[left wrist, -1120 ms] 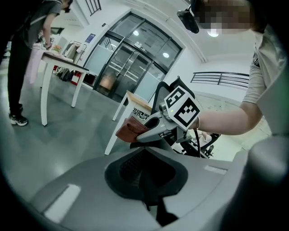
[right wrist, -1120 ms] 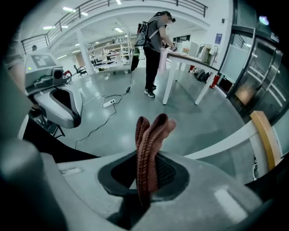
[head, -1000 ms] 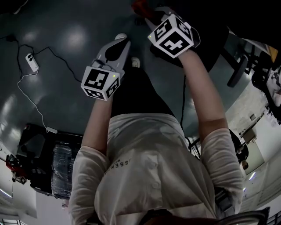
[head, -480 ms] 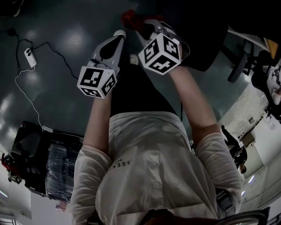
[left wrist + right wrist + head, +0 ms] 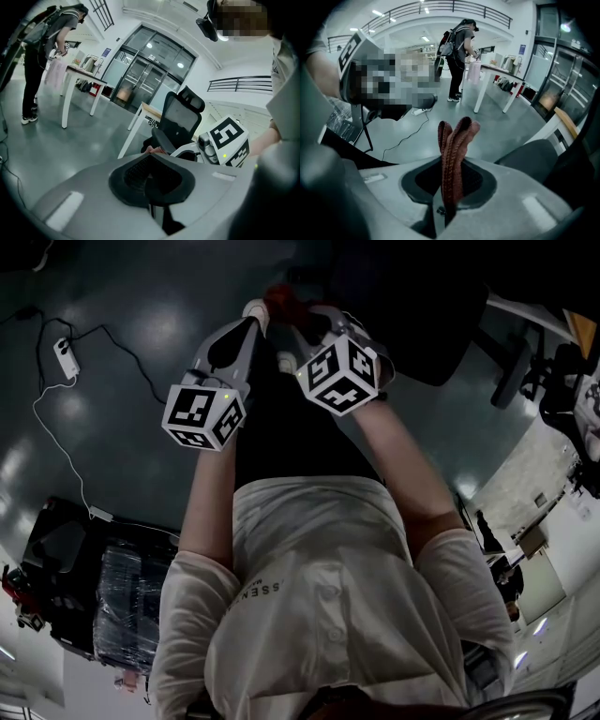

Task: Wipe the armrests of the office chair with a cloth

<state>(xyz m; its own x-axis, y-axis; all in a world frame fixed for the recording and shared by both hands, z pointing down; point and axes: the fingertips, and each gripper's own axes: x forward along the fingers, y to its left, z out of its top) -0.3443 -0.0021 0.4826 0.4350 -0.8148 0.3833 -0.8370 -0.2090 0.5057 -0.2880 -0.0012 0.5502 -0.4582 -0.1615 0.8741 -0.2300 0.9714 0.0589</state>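
Observation:
My right gripper [image 5: 298, 313] is shut on a folded red-brown cloth [image 5: 279, 298], which stands up between the jaws in the right gripper view [image 5: 453, 150]. The left gripper [image 5: 247, 322] hangs just left of it, jaws together with nothing in them [image 5: 150, 160]. The black office chair [image 5: 412, 306] is a dark mass at the upper right of the head view. In the left gripper view the chair [image 5: 180, 118] stands ahead by a white desk, beyond the right gripper's marker cube [image 5: 228, 140]. Its armrests are hard to make out.
A power strip [image 5: 63, 362] and cables lie on the grey floor at left. A black case [image 5: 89, 577] sits at lower left. A person with a backpack [image 5: 459, 51] stands at a white table [image 5: 501, 77] some way off.
The right gripper has moved left with the cloth, away from the chair and close to the left gripper. The left gripper has barely shifted.

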